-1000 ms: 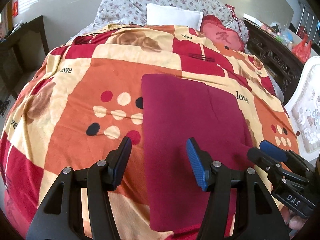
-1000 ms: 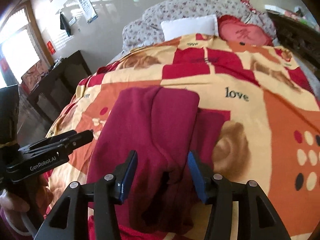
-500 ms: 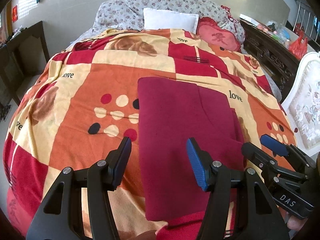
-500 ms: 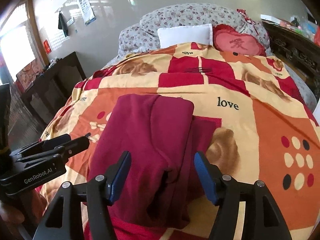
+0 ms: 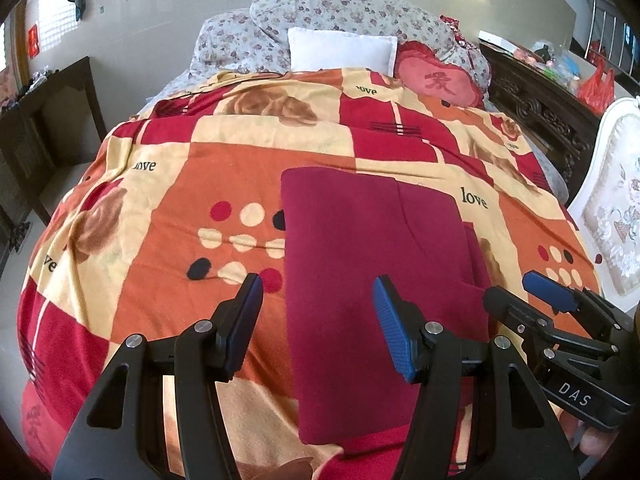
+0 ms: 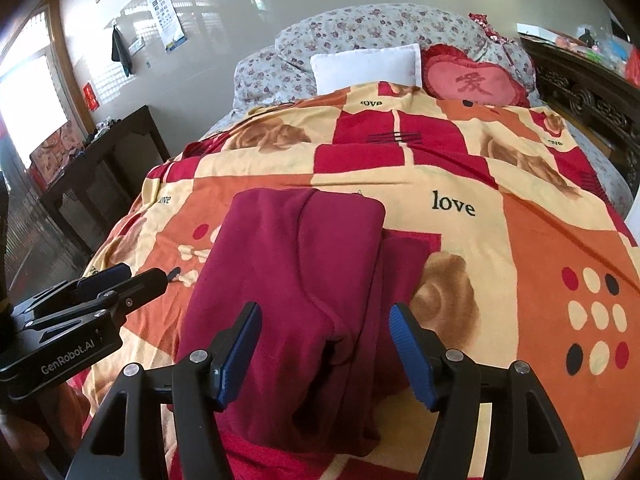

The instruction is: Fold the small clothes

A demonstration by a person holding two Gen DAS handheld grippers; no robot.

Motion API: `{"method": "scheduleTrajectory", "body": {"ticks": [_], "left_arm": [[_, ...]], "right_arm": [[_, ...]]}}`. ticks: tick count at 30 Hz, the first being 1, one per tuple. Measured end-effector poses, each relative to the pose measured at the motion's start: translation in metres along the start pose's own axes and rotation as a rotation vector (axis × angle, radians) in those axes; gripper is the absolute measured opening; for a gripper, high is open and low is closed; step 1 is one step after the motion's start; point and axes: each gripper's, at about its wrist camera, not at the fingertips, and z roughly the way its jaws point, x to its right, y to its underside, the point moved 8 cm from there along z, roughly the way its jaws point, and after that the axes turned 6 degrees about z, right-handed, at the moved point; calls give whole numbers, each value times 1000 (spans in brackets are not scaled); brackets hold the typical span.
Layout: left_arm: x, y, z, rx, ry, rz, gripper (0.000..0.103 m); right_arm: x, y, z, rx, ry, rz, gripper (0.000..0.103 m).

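Both tools hover at the near end of the maroon garment (image 5: 372,280), which lies on the patterned bedspread (image 5: 168,208) as a long folded strip running straight away from them toward the pillows (image 5: 342,50). Its long axis lines up with the way they point, so I judge the next fold would carry the near end up toward the far end. The left tool (image 5: 318,320) is spread, empty, astride the strip's left edge. The right tool (image 6: 325,350) is also spread with nothing pinched, over the thicker right side, where a sleeve layer (image 6: 400,268) peeks out beside the main panel. Neither is clearly nearer; each has 1 near corner below it. A white chair (image 5: 612,216) stands right of the bed.
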Motion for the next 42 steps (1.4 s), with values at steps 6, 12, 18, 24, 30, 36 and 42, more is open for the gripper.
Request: {"method": "scheduleTrajectory", "body": {"ticks": [6, 12, 18, 24, 30, 36, 42], "left_arm": [[-2, 1, 2, -7, -2, 1, 57], [-2, 1, 2, -9, 1, -3, 57], [-3, 4, 9, -19, 1, 1, 57], [-3, 5, 11, -24, 3, 0, 57], [-2, 8, 14, -29, 0, 0, 57], [-2, 10, 18, -37, -1, -2, 57], [-1, 10, 18, -39, -2, -2, 57]], "right_arm": [[1, 1, 3, -10, -4, 6, 65], [1, 2, 6, -18, -7, 14, 66], [2, 6, 10, -31, -9, 21, 67], [1, 8, 13, -40, -9, 21, 68], [0, 10, 17, -49, -11, 23, 68], [1, 11, 20, -59, -12, 26, 68], [1, 11, 20, -59, -11, 27, 68]]}}
